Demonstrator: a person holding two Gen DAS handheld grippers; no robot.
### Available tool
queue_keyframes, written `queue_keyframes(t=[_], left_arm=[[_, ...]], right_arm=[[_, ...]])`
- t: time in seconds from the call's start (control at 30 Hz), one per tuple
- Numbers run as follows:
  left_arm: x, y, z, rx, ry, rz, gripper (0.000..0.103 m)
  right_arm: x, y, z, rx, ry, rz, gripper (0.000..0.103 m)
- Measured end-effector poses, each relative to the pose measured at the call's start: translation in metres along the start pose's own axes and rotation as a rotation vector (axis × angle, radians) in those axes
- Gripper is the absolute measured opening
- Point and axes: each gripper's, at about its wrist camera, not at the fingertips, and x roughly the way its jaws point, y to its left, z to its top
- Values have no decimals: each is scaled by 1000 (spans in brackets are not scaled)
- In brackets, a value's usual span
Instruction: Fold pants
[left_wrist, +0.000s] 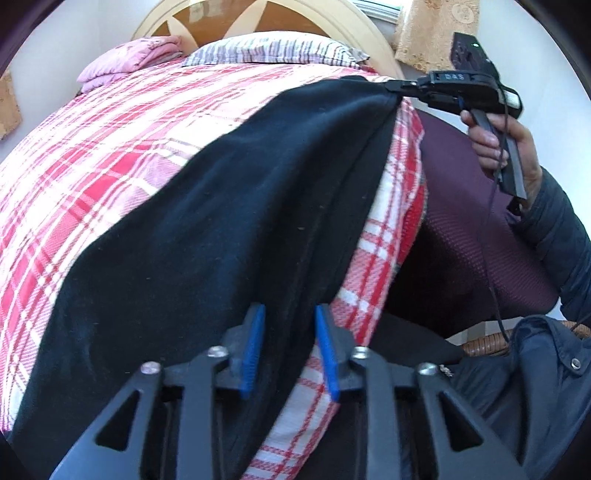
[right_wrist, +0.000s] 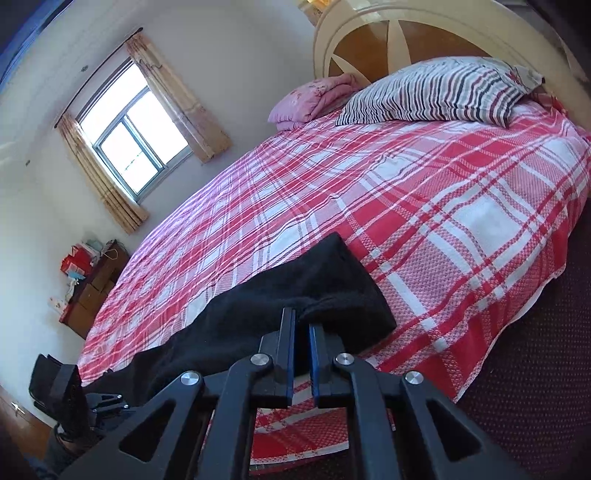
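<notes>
Black pants (left_wrist: 229, 221) lie stretched along the near edge of a red plaid bed (left_wrist: 110, 155). My left gripper (left_wrist: 290, 314) hangs over the near end of the pants. Its blue pads (left_wrist: 255, 347) stand apart, with the pants' edge running between them and plaid showing in the gap lower down. My right gripper (left_wrist: 388, 85), in a person's hand (left_wrist: 495, 144), is shut on the far corner of the pants and holds it just off the bed's edge. In the right wrist view the right gripper (right_wrist: 303, 314) pinches the black cloth (right_wrist: 325, 288), and the left gripper (right_wrist: 107, 400) shows at the lower left.
A striped pillow (right_wrist: 436, 92) and a folded pink blanket (right_wrist: 314, 99) lie by the headboard (right_wrist: 369, 44). Dark maroon carpet (right_wrist: 535, 350) runs beside the bed. A wicker seat with a dark jacket (left_wrist: 535, 369) stands close by. A wooden dresser (right_wrist: 92, 291) stands under the window (right_wrist: 129, 129).
</notes>
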Motion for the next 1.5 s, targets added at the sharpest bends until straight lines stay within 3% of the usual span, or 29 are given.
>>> queue_keyframes(t=[0.23,0.33,0.53,0.77,0.8,0.83,0.9,1.03,1.17,1.5], left_arm=[[-2,6,-1,-46,-12,-44,28],[-9,14,-1,-116,-29,-117,28],[-4,11,0,-98,-29,-31,28],[2,-9,0,36,-19,75,27],[0,-7,-1,29,-26,77,25],[-2,-5,0,22,-36,80,10],[-13,3,-1,3,-59,100,6],[-30,6,0,-13,-93,54,4],[-26,1,1,-11,-75,-9,4],[-13,-6,-10,2,-31,-33,4]], right_arm=[[0,3,-3,-20,4,-1,7],[0,2,-3,-17,3,1,7],[2,4,-6,-23,11,1,7],[7,4,-6,-22,9,-5,7],[6,4,-6,-20,1,-6,7],[6,4,-5,-16,-10,-11,7],[4,4,-3,-15,-30,-16,7],[-3,11,0,-48,-70,-21,6],[-16,19,1,-80,-93,-11,6],[-15,-2,-3,-17,-60,-84,4]])
